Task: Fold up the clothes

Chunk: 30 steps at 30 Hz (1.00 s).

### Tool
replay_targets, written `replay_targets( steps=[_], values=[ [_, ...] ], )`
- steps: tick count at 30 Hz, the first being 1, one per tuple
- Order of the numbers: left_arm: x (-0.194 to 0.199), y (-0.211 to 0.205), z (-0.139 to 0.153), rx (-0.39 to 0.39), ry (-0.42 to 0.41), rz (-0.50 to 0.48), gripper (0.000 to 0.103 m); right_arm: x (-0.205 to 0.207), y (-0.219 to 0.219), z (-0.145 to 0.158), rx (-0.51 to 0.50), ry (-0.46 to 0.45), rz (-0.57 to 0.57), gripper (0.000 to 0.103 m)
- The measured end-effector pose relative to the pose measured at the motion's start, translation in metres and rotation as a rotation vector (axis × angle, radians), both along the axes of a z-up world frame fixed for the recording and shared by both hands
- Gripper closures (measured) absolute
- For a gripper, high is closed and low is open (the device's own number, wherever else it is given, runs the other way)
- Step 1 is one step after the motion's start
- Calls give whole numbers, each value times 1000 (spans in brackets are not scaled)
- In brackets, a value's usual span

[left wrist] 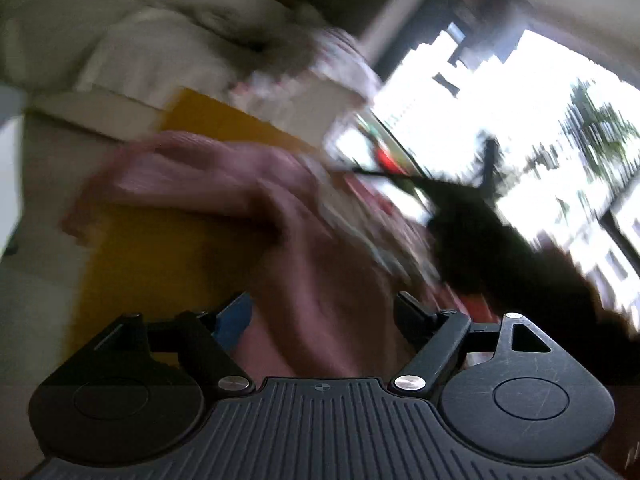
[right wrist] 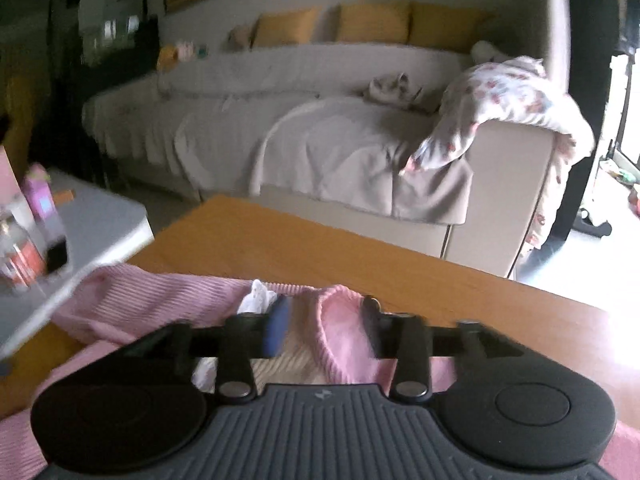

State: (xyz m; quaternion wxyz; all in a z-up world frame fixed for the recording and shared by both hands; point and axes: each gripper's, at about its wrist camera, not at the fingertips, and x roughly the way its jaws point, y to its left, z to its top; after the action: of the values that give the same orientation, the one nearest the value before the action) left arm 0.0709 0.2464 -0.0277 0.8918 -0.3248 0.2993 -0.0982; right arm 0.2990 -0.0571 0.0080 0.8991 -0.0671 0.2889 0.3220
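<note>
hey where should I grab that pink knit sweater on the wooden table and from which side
Probably the ribbed neckline edge of the pink sweater, which humps up off the wooden table between the right gripper fingers. Come from above and the near side, gripper angled down: the raised, thick rim gives something to pinch, while the flat body does not.

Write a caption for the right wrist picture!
Right tool over a pink ribbed knit sweater on the orange wooden table.

A pink ribbed knit sweater (right wrist: pixel 168 300) is lying rumpled across the near edge of an orange-brown table (right wrist: pixel 320 240), its ribbed neckline (right wrist: pixel 340 320) bunching up toward the camera.
</note>
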Motion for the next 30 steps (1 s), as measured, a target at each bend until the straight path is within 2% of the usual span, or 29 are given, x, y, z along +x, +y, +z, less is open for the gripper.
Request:
replay_targets(
  steps=[3, 6, 10, 16, 19, 20, 21, 23, 24, 25, 28, 30],
  values=[
    [-3, 56, -15, -229, 24, 199, 18, -26, -36, 9, 63, 20, 2, 49],
    [-1, 100, -47, -506, 70, 313, 21, -52, -63, 11, 84, 25, -20, 44],
    [16, 115, -74, -667, 94, 389, 22, -83, -90, 10, 112, -5, -70, 37],
    [45, 117, -102, -823, 139, 484, 19, -112, -126, 3, 175, 8, -164, 31],
    [63, 115, -108, -821, 174, 512, 20, -119, -144, -4, 203, 33, -212, 31],
    [68, 115, -110, -815, 181, 521, 27, -121, -149, -5, 210, 36, -228, 31],
    [72, 116, -110, -804, 186, 531, 35, -122, -154, -7, 217, 39, -244, 31],
    [76, 117, -102, -723, 180, 559, 69, -124, -164, -9, 239, 41, -267, 31],
    [77, 116, -95, -676, 162, 564, 77, -125, -170, -10, 256, 40, -278, 31],
    [79, 115, -84, -631, 137, 559, 90, -126, -176, -11, 273, 38, -287, 31],
    [86, 110, -51, -498, 60, 536, 96, -126, -189, -17, 335, 41, -310, 30],
    [90, 99, -23, -418, -5, 485, 96, -125, -195, -23, 383, 48, -321, 28]
  ],
)
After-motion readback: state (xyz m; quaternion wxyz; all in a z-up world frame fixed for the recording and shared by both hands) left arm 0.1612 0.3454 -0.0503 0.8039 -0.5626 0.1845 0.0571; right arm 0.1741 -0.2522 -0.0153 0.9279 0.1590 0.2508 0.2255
